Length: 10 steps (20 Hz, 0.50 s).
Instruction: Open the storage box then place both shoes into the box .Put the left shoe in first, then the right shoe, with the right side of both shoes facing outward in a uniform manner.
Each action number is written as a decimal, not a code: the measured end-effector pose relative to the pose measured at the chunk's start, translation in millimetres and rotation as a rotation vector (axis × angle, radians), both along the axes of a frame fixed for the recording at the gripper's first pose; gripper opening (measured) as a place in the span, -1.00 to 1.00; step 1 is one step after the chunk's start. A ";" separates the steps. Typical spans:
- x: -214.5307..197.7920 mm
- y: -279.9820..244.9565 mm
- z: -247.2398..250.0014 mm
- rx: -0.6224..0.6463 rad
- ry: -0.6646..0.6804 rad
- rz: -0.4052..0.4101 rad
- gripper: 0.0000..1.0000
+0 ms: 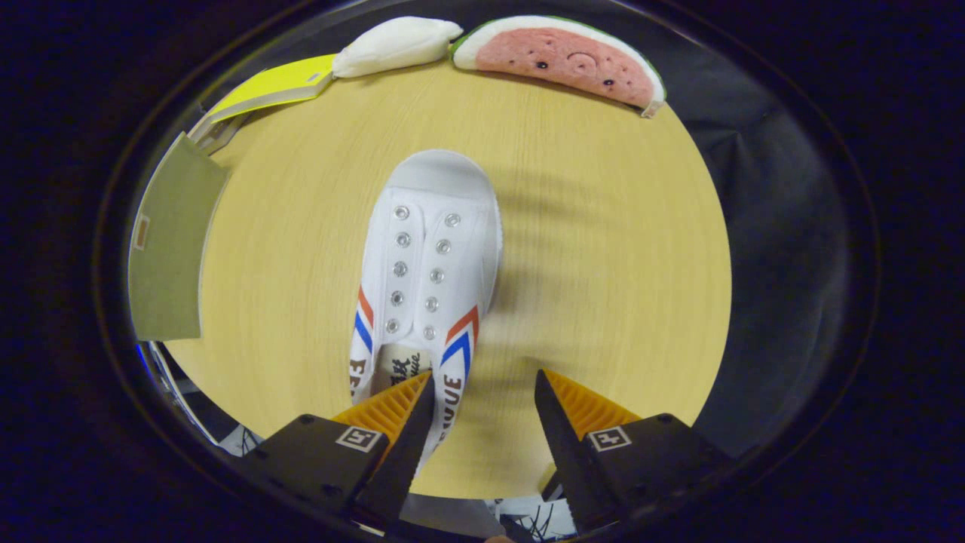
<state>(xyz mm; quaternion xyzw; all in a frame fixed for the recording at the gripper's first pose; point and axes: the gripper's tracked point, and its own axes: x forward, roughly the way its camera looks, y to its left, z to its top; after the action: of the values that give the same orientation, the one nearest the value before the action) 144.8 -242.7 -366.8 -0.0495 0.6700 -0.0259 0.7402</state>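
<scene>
Open claw (482, 392) above the counter (603, 286), jaws apart, holding nothing. White shoe (430, 271) lies mid-counter, toe toward the far edge, heel under the left finger (392, 411).

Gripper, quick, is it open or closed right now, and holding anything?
Gripper: open, holding nothing; one finger over the white shoe's heel opening, the other beside the shoe above the table.

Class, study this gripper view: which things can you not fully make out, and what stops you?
- White shoe: its heel, covered by one finger of the open tongs, gripper view.
- Olive panel beside the table: cut off at the edge, identity unclear.
- Yellow card: one end tucked under the white plush.
</scene>
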 end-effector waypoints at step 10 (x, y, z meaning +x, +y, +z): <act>3.0 14.4 -6.0 0.205 -0.126 -0.006 -0.88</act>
<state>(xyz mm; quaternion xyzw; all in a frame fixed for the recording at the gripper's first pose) 147.8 -228.3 -372.7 0.0299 0.6214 0.0375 0.7821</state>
